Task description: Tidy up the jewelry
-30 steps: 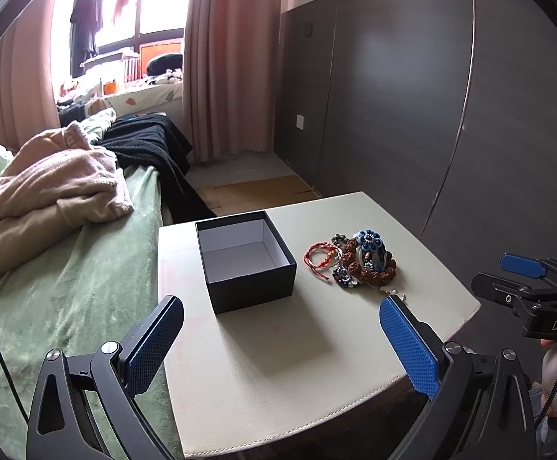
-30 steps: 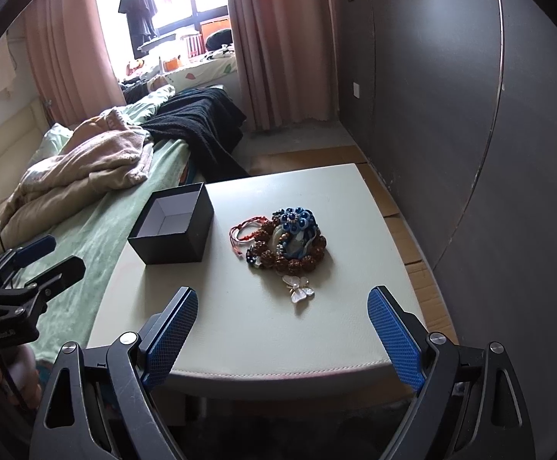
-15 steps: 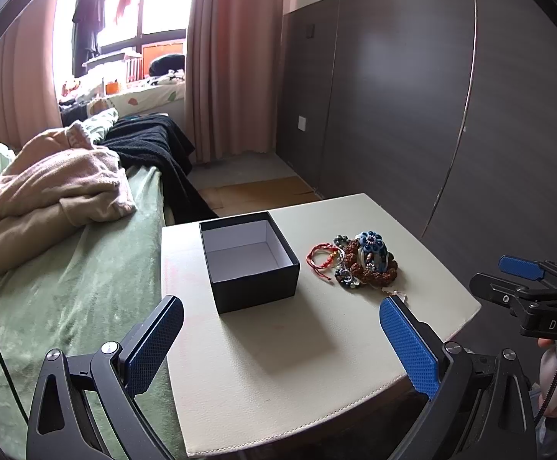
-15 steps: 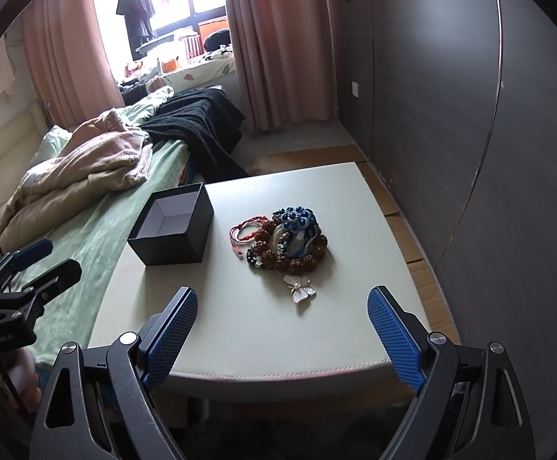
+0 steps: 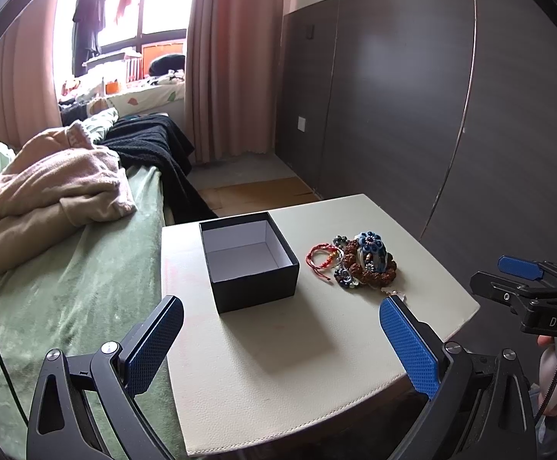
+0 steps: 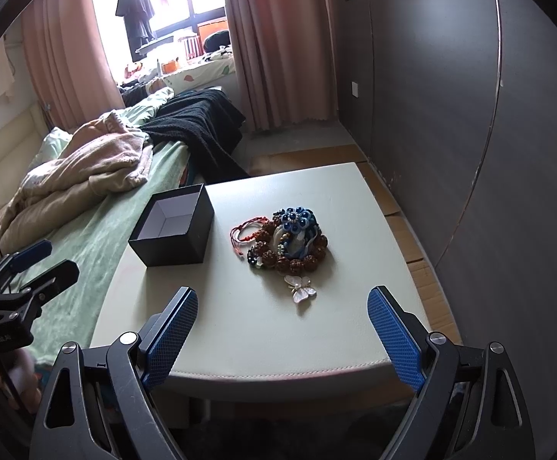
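An open black box (image 5: 249,258) (image 6: 174,232) with a white inside stands empty on the cream table (image 5: 278,364) (image 6: 355,207). To its right lies a jewelry pile (image 5: 359,262) (image 6: 288,241): a red cord bracelet (image 5: 320,260) (image 6: 244,233), brown bead bracelet and blue flower piece. A pearly butterfly brooch (image 6: 300,288) lies just in front. My left gripper (image 5: 282,345) is open and empty above the table's near edge. My right gripper (image 6: 282,339) is open and empty, in front of the brooch.
A bed with a green cover (image 5: 67,287) (image 6: 86,237), pink blankets and a black throw borders the table on the left. A dark wardrobe wall (image 5: 431,115) (image 6: 470,115) runs along the right. Each gripper shows at the edge of the other's view.
Both grippers have drifted slightly toward the table; the box and jewelry have not moved. Both stay open.
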Action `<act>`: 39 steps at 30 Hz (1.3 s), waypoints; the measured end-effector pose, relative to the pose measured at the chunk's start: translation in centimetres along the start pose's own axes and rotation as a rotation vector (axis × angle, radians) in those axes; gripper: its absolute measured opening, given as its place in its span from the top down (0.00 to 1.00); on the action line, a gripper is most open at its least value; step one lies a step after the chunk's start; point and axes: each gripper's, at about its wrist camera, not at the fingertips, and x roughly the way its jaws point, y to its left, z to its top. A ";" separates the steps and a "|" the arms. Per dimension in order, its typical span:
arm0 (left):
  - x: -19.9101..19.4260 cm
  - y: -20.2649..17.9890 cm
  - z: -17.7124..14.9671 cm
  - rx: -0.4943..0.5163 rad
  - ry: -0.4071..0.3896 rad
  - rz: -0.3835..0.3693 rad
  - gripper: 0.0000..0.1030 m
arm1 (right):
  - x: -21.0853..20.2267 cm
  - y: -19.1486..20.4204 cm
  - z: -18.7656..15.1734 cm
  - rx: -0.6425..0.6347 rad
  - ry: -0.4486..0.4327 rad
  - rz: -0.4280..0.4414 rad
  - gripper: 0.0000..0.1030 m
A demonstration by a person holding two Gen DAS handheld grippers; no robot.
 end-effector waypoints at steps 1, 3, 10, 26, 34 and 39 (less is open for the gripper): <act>0.0 0.0 0.0 -0.001 0.000 -0.001 0.01 | 0.0 0.0 0.0 0.002 -0.001 0.002 0.12; -0.2 0.0 0.1 -0.002 0.000 -0.004 0.01 | 0.0 -0.2 0.0 0.005 -0.001 0.002 0.12; -0.3 0.1 0.1 0.001 -0.001 -0.006 0.01 | 0.0 -0.2 0.0 0.005 0.000 -0.002 0.12; 1.0 -0.6 1.5 -0.035 -0.011 -0.041 0.01 | 0.3 -1.8 0.7 0.081 0.000 0.026 0.12; 3.5 -2.2 3.0 -0.044 -0.013 -0.077 0.01 | 1.4 -5.9 1.6 0.252 0.016 -0.008 0.12; 5.3 -3.5 3.4 -0.023 0.002 -0.106 0.04 | 2.4 -8.0 1.9 0.328 0.026 0.001 0.12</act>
